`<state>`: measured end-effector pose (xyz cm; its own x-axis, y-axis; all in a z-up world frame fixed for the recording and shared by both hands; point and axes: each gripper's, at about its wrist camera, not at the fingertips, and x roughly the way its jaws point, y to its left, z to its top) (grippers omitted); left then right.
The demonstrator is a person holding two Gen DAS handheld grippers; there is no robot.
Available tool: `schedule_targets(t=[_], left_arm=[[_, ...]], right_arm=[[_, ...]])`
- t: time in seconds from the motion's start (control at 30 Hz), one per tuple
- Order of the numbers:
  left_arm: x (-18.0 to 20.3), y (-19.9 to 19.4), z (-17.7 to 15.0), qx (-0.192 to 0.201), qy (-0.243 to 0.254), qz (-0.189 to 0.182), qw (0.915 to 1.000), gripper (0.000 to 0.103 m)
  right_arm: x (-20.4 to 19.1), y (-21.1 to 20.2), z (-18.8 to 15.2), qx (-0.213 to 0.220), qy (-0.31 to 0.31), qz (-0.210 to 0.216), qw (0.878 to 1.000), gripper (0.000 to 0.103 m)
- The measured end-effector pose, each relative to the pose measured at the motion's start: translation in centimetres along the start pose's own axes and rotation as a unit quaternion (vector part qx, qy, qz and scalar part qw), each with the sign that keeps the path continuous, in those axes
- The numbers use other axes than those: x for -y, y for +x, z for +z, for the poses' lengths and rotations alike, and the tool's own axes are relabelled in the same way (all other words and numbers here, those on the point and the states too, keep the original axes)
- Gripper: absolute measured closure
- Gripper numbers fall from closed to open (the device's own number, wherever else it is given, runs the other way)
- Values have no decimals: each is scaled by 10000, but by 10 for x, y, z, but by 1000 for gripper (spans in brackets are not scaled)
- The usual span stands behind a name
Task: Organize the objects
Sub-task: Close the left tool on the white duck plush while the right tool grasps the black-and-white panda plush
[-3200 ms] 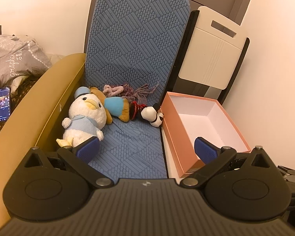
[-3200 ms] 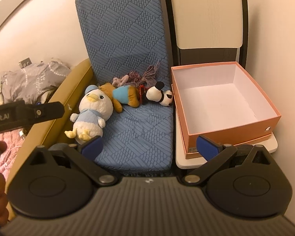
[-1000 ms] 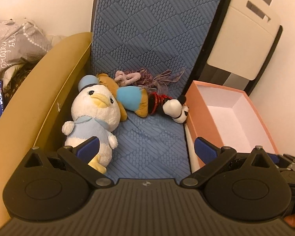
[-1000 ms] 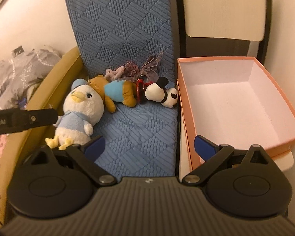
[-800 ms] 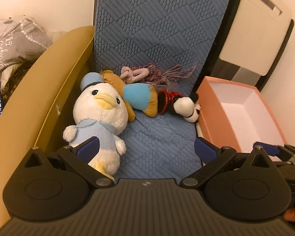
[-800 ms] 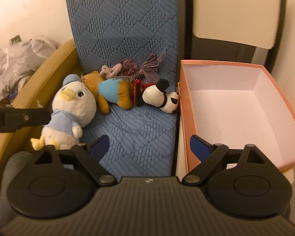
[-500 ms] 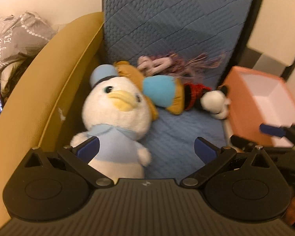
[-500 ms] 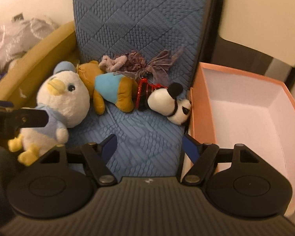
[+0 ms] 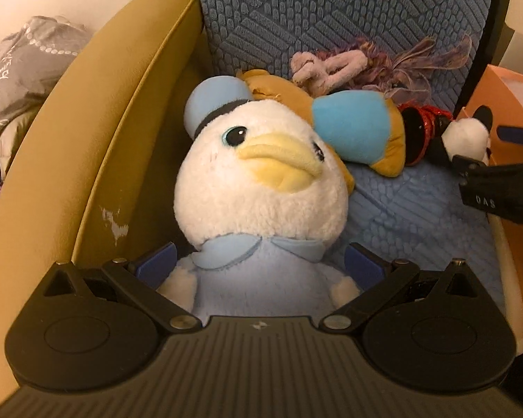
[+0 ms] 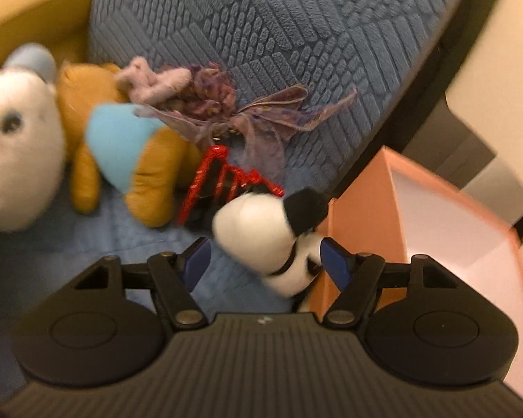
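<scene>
Both hand-held grippers have closed in on the toys over the last second: the left gripper now straddles the light-blue body of the white plush duck with the yellow bill and blue cap, its jaws spread wide and its blue pads at the duck's flanks, with no squeeze visible. The right gripper, a moment ago well back from the seat, now brackets the small white-and-black mouse plush, its jaws narrowed but not plainly clamped; blur hides whether the pads touch. That suggests two pickups are about to start, with the open salmon-pink cardboard box just right of the mouse as the likely destination. Between the two targets lies the tan bear plush in a sky-blue shirt, and far behind it a tangle of mauve yarn and ribbon, all on the blue quilted seat cushion. Only the left view shows the mustard armrest, the grey bedding beyond it and the right gripper from the side; only the right view shows the box's white interior.
</scene>
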<state>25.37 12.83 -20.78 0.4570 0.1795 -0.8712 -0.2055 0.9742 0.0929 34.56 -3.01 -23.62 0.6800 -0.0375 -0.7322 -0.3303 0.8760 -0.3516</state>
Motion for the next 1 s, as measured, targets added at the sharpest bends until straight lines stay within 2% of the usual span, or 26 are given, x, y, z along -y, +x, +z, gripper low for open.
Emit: schedule_targets(t=[0.23,0.37,0.53,0.8,1.0], left_arm=[[11,19,-3,-163,231,145,9995,1],[12,29,-4,-222,194,250,9993,1],[16,36,-6,-155,286,462,9984,1],[9,29,-8,48,-65,452,9989,19],[4,11,-11,54,-476,216,9986,21]], right_arm=[[-6,26,4,-10,-328,-100,9994,32],[-11,34,5,36,-442,-43,9990,43],[-14,37,6,116,-565,3,9983,46],[1,11,8,165,-223,178,9995,47],[12,-24,4,129,219,564,9981,47]])
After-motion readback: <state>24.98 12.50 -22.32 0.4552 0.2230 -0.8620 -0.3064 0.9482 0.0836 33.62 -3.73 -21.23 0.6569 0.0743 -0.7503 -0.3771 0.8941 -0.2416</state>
